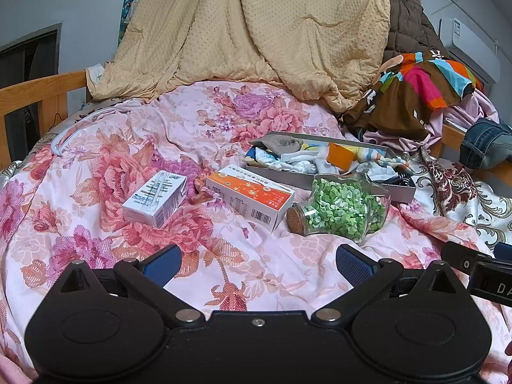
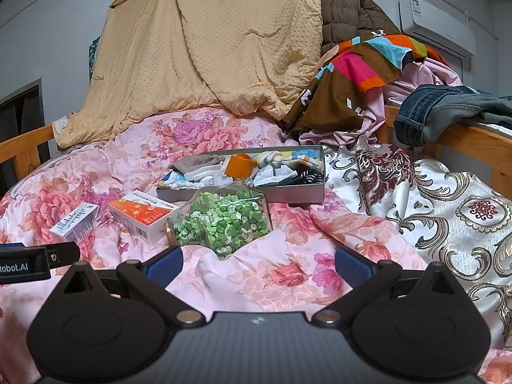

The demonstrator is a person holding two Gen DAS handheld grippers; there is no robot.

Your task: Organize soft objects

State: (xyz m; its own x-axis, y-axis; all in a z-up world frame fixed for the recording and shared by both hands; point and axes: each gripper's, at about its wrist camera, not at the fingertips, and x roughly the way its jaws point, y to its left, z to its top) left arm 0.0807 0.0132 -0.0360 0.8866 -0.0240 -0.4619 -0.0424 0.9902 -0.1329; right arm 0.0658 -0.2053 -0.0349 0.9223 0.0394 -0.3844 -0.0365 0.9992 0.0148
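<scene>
left wrist view: sitting low over the near edge of the bed (image 1: 256, 265), looking toward its far edge | right wrist view: sitting alongside it toward the bed's right edge, facing the same way, equally near | both sharing: grey tray (image 1: 404, 192) (image 2: 288, 194), jar of green bits (image 1: 339, 209) (image 2: 220, 220), two cartons

Corked jar (image 1: 339, 209), two cartons (image 1: 155, 200) (image 1: 251, 196)

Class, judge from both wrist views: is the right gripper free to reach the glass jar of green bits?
Probably yes: the right gripper is open, and the jar lies just ahead, with only a fold of floral sheet between.
</scene>
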